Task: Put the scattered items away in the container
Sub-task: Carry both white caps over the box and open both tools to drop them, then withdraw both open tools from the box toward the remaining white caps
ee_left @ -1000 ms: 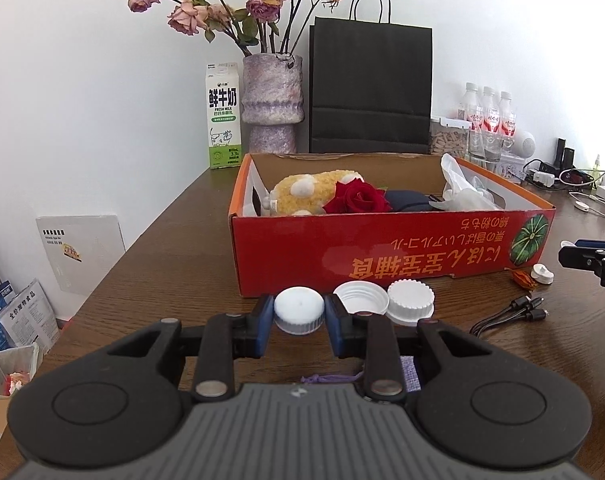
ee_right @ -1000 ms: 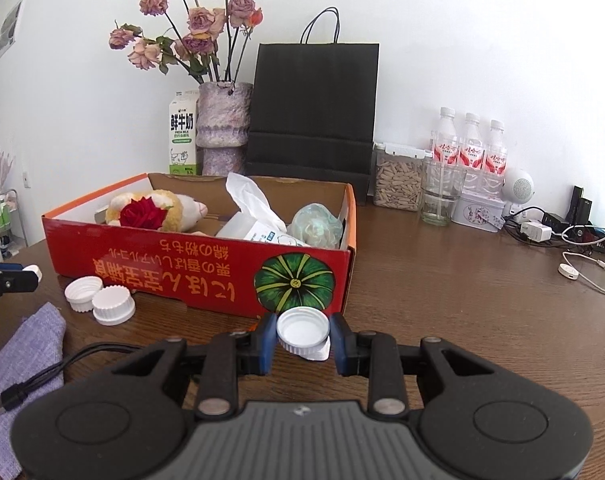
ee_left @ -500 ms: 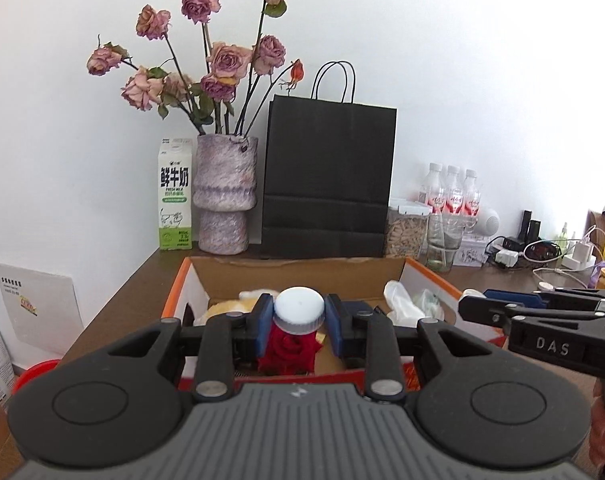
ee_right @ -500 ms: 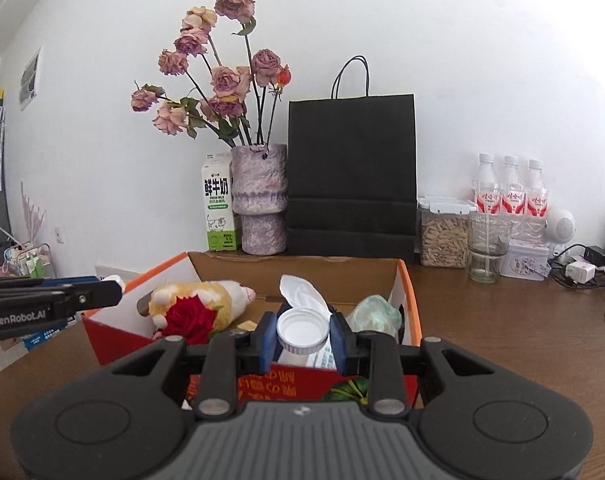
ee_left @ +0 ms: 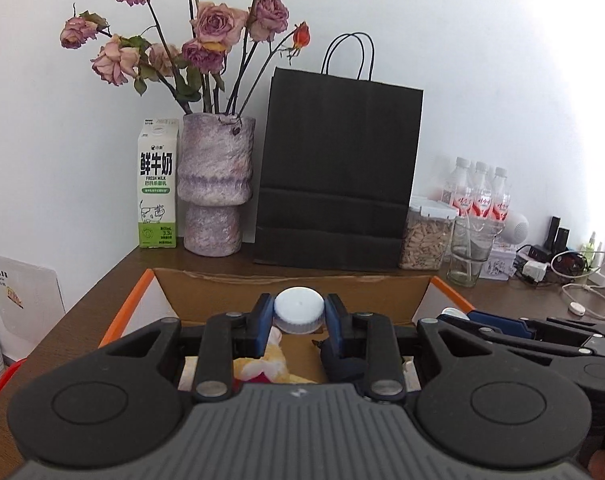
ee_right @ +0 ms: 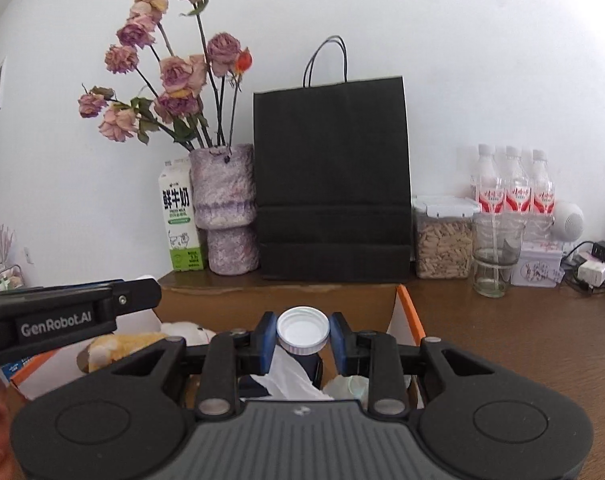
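My left gripper (ee_left: 298, 316) is shut on a white bottle cap (ee_left: 299, 312), top side up, held above the inside of the orange-edged cardboard box (ee_left: 286, 292). My right gripper (ee_right: 302, 334) is shut on another white cap (ee_right: 302, 330), hollow side up, also above the box (ee_right: 406, 308). Below lie a yellow plush toy (ee_left: 270, 364), also in the right wrist view (ee_right: 118, 346), white tissue (ee_right: 290, 376) and a crumpled pale bag (ee_right: 346, 386). The right gripper shows at the right of the left wrist view (ee_left: 542, 332); the left one at the left of the right wrist view (ee_right: 62, 316).
Behind the box on the brown table (ee_right: 522, 332) stand a milk carton (ee_left: 157, 184), a vase of dried roses (ee_left: 214, 188), a black paper bag (ee_left: 338, 168), a jar of snacks (ee_left: 426, 240), a glass (ee_right: 496, 260), water bottles (ee_right: 510, 184) and chargers with cables (ee_left: 574, 276).
Both grippers have carried their caps up from the table in front of the box and forward over the box's inside. They still grip the caps and now sit side by side.
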`<state>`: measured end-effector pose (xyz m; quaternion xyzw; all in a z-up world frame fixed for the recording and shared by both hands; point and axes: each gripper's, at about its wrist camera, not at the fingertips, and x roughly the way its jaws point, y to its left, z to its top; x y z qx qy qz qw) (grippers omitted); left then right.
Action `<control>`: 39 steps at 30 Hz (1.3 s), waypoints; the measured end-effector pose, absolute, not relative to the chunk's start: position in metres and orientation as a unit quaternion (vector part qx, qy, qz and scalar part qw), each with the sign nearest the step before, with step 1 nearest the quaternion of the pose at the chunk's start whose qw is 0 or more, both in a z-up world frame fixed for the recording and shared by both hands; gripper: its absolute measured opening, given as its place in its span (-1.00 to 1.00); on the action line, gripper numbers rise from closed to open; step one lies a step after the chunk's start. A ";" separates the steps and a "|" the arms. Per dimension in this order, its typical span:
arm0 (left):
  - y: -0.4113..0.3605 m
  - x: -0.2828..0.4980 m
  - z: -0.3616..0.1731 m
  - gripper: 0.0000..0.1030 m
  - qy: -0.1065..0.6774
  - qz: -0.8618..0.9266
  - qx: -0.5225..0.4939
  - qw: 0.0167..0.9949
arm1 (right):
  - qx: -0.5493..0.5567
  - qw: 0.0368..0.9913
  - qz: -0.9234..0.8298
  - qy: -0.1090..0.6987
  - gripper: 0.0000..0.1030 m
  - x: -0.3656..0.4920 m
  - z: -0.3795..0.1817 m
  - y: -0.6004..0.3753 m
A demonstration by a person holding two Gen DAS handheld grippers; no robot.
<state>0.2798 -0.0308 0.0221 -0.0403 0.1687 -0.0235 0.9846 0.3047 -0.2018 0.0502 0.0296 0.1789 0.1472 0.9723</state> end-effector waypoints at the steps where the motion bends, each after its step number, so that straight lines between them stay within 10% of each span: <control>1: -0.030 0.281 0.021 -0.44 0.171 -0.022 -0.041 0.984 | 0.034 0.972 0.148 0.182 -0.47 0.306 0.048 -0.203; 18: -0.030 0.275 0.013 -0.39 0.168 -0.024 -0.034 0.985 | 0.015 0.971 0.151 0.184 -0.46 0.297 0.039 -0.196; 20: -0.030 0.274 0.014 -0.21 0.167 -0.025 -0.035 0.985 | 0.008 0.971 0.150 0.186 -0.29 0.296 0.038 -0.194; 22: -0.031 0.271 0.016 0.38 0.158 -0.015 -0.033 0.987 | 0.001 0.973 0.144 0.181 0.59 0.294 0.036 -0.192; 24: -0.032 0.264 0.018 1.00 0.135 0.000 -0.027 0.990 | -0.012 0.977 0.135 0.167 0.95 0.288 0.037 -0.189; 39: -0.027 0.256 0.017 1.00 0.128 0.017 -0.028 0.991 | -0.024 0.979 0.127 0.155 1.00 0.278 0.041 -0.187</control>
